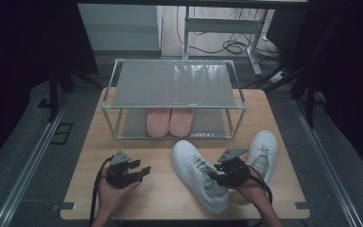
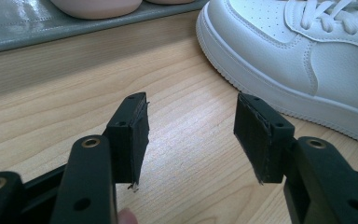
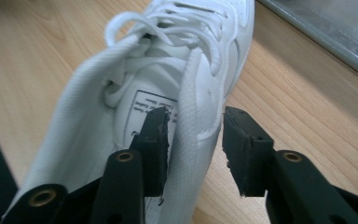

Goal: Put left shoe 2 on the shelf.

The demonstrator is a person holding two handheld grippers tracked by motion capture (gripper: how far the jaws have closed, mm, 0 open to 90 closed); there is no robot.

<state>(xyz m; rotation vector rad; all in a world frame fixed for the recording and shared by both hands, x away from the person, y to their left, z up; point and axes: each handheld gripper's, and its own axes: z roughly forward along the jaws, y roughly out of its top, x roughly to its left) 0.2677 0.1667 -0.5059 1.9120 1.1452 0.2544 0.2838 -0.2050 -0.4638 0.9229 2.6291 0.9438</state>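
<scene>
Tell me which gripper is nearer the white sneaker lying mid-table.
Right. The right gripper straddles the white sneaker's collar edge, jaws apart; the left gripper sits off its toe side on bare table.

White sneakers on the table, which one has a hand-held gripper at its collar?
The left sneaker: the right hand-held gripper straddles its collar. The right sneaker lies untouched.

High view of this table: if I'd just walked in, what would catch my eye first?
Probably the white sneaker near the table's front edge, with the right gripper straddling the collar wall, one jaw inside the opening, one outside. A second white sneaker lies to its right. Behind them stands a metal shoe rack with pink slippers on its lower shelf, while the left gripper hovers open over bare wood.
</scene>
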